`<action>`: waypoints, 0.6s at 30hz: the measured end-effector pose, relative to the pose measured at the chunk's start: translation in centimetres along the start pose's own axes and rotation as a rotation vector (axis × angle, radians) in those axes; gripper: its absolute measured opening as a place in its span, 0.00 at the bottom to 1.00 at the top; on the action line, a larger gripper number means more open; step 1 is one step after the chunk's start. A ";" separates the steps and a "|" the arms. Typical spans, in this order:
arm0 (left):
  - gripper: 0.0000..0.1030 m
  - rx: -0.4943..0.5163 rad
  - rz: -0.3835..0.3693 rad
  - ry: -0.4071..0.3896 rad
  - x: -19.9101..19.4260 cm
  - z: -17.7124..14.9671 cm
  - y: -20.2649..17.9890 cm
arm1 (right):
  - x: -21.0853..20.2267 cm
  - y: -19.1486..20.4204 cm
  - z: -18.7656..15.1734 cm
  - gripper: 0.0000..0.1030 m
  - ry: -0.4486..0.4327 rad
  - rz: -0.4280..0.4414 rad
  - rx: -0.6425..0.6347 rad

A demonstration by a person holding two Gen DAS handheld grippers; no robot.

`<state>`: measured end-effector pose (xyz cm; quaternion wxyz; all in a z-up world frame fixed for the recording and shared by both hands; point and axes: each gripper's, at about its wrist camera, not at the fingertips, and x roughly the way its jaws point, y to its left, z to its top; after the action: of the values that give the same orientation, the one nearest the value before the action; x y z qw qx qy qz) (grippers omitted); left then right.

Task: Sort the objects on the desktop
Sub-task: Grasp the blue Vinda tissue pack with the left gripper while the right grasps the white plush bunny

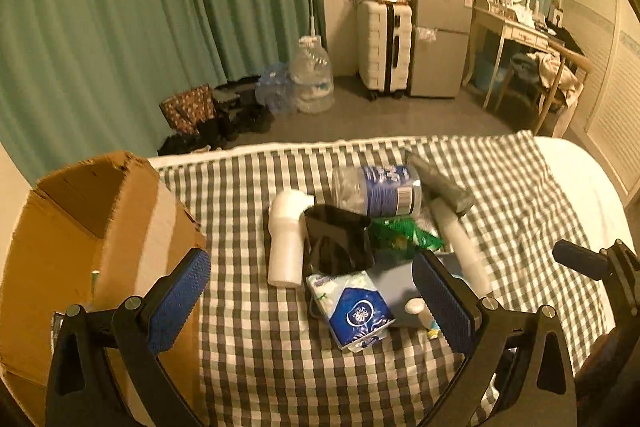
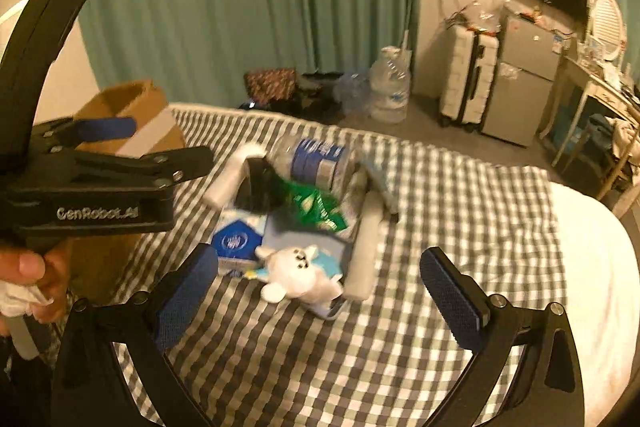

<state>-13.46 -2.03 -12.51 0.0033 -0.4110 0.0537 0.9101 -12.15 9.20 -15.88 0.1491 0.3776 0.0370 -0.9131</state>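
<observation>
A pile of items lies on the checked cloth (image 1: 280, 367). It holds a white bottle (image 1: 285, 243), a black holder (image 1: 338, 243), a clear water bottle (image 1: 376, 191), a green snack bag (image 1: 404, 233), a blue tissue pack (image 1: 354, 311), a white tube (image 1: 460, 247) and a grey packet (image 1: 440, 183). My left gripper (image 1: 312, 303) hovers open just short of the tissue pack, holding nothing. In the right wrist view a white plush toy (image 2: 296, 275) lies on a grey-blue book (image 2: 304, 239). My right gripper (image 2: 320, 297) is open and empty, close in front of the toy.
An open cardboard box (image 1: 100, 227) stands at the cloth's left edge. A hand (image 2: 24, 267) holds the left gripper's handle beside it. Bare white bedding (image 2: 592, 267) lies to the right. Beyond the bed are water jugs (image 1: 312, 75), a suitcase (image 1: 384, 47) and a small fridge (image 1: 440, 39).
</observation>
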 end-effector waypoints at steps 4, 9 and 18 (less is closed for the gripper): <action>1.00 0.009 -0.007 0.036 1.7 -0.6 -0.1 | 2.3 0.0 -1.0 0.98 0.047 0.003 0.019; 1.00 -0.006 -0.024 0.090 4.3 -1.2 0.5 | 5.2 0.0 -1.8 0.91 0.101 0.021 0.017; 1.00 -0.019 -0.057 0.202 9.0 -2.9 0.8 | 8.6 -0.1 -3.1 0.89 0.159 0.003 -0.002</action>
<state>-17.27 -3.48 -21.08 0.0197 -0.5020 0.0336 0.8640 -15.85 7.71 -24.17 0.1477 0.4487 0.0492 -0.8800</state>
